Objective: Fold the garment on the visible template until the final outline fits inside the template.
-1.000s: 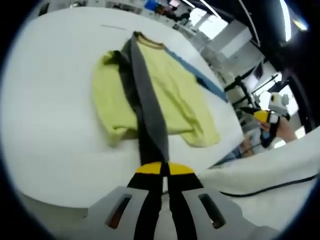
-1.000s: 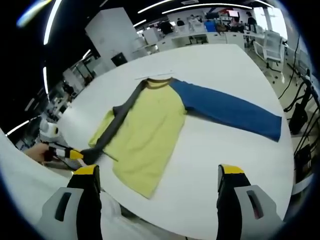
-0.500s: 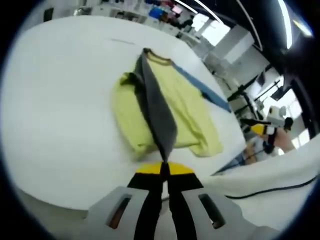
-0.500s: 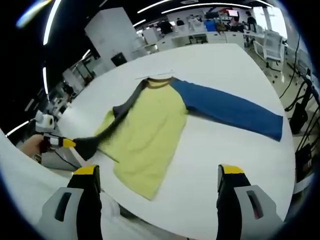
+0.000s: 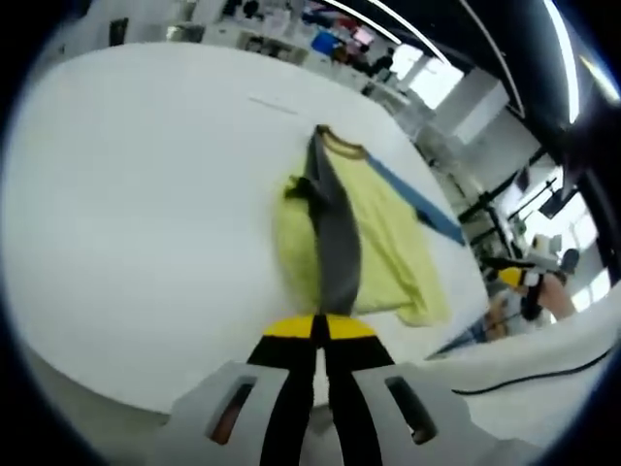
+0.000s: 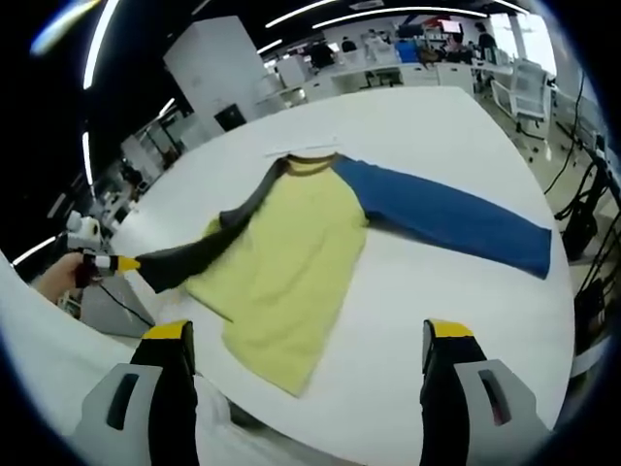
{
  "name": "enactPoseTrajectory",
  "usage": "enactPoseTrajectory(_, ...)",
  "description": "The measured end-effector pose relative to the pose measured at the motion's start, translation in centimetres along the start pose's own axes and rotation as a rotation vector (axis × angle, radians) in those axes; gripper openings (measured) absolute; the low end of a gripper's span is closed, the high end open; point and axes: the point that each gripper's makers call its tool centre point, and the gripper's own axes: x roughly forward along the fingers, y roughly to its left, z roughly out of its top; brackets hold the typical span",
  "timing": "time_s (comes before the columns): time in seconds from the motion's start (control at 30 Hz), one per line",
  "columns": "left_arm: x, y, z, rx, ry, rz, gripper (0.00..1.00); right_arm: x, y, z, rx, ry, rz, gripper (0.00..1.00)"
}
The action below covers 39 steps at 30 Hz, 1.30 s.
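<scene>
Nearest, in the left gripper view: left gripper (image 5: 320,335), yellow-tipped jaws pressed together at the bottom of the frame, clamped on the cuff of the grey sleeve (image 5: 335,248). Sleeve drawn taut, running straight away from the jaws over the yellow body of the shirt (image 5: 388,238) up to the collar. Yellow fabric bunched along the side of the grey strip nearer the open tabletop. Past the far edge of the body, a narrow slice of the blue sleeve (image 5: 417,202). All of it lying on the round white table (image 5: 136,194), shirt set toward the edge nearest the jaws. Beyond the table edge at the right of the view, the right gripper (image 5: 522,282) with a hand behind it.

Same scene from the right gripper view, near to far: right gripper (image 6: 306,345) with jaws spread wide apart, nothing between them, hovering above the near table edge. Yellow hem of the shirt (image 6: 286,262) just past the gap. Blue sleeve (image 6: 446,218) stretched flat across the table (image 6: 408,311) toward the right of the view. Grey sleeve (image 6: 209,248) lifted off the body and pulled out past the table edge at the left, its end in the left gripper (image 6: 124,263), a hand (image 6: 56,279) holding that gripper. Farther off, a thin pale line (image 6: 301,146) on the tabletop just behind the collar; template outline otherwise not discernible. Desks and monitors in the room behind.
</scene>
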Motion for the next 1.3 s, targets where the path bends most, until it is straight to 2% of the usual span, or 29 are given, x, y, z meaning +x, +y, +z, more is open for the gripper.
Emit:
enactPoseTrajectory(0.33,-1.8,1.9,2.6,0.0,-0.048,0.035,0.0,0.1,0.0,0.2,0.018,-0.011,-0.016,0.97)
enactPoseTrajectory(0.63,-3.2,5.1,4.7,-0.048,-0.106,0.075,0.0,0.0,-0.3,0.3,0.033,-0.017,-0.036,0.97)
enactPoseTrajectory(0.97,-3.6,8.9,5.6,-0.047,-0.095,0.138,0.0,0.4,0.0,0.5,0.035,-0.013,-0.043,0.97)
enactPoseTrajectory(1.2,-2.7,12.7,6.5,-0.072,-0.077,0.195,0.0,0.6,0.0,0.8,0.039,-0.008,-0.056,0.97)
enactPoseTrajectory(1.3,-2.2,14.5,6.8,-0.11,-0.082,0.232,0.0,0.7,0.0,0.8,0.039,-0.006,-0.06,0.97)
